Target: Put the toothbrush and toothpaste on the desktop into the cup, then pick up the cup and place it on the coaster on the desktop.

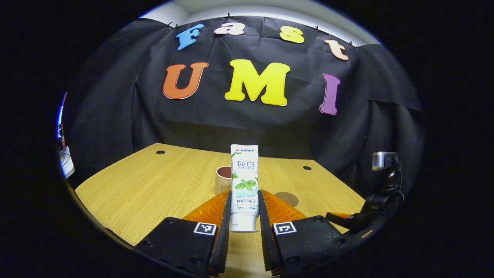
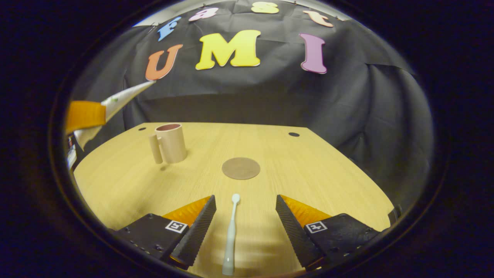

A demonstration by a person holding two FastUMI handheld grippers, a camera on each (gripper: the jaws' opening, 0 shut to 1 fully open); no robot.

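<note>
In the left gripper view we see the left gripper clamped on the toothpaste, both fingers pressing the lower part of the tube, which stands upright, cap end down, lifted above the worktop. Just behind the tube, partly hidden by it, the cup stands on the wood, and the round coaster lies to its right, partly covered by a finger. At the right edge of that view part of the right gripper comes into sight, low over the near right corner of the worktop.

In the right gripper view we see that gripper with its fingers spread wide apart, touching nothing, held low and level near the front edge of the worktop. The toothbrush lies flat on the wood between the two fingers, clear of both, its head pointing away toward the coaster, which sits near the middle of the worktop. The cup stands upright toward the far left corner, its handle facing left. At the upper left of this view a finger of the left gripper holds the tilted tube in the air, well above the cup.
</note>
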